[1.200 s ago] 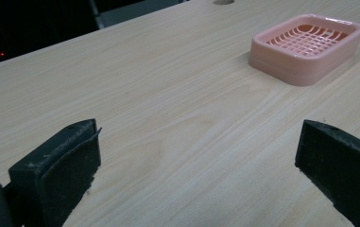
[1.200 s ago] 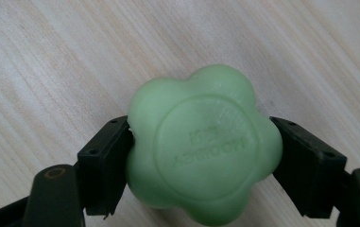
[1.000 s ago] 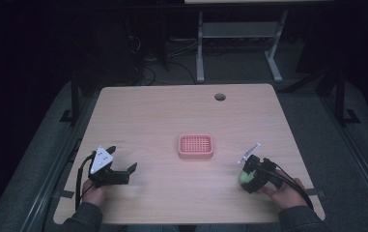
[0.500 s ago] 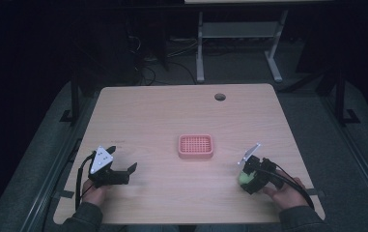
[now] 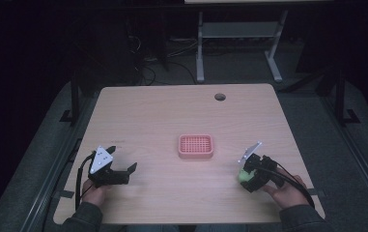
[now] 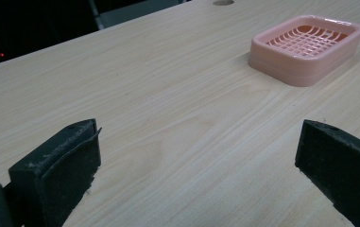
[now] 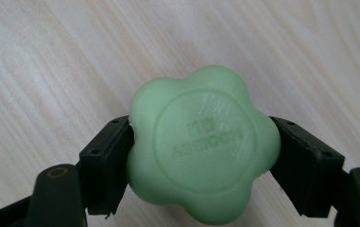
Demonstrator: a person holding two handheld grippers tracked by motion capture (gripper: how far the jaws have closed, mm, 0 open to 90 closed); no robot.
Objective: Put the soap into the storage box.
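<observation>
A green flower-shaped soap with raised lettering sits clamped between the two black jaws of my right gripper. In the high view that gripper is at the table's front right, the green soap at its tip, tilted down over the wood. A pink slotted soap dish lies in the middle of the table, to the left of the right gripper. My left gripper rests at the front left, open, jaws wide apart over bare wood. The left gripper view shows the pink dish ahead to the right.
The light wooden table has a round cable hole near its far edge. Beyond the table stand a metal frame and cables on a dark floor. Black cables trail from both grippers toward the front edge.
The right gripper with the soap has shifted slightly; the left gripper and the dish have stayed put.
</observation>
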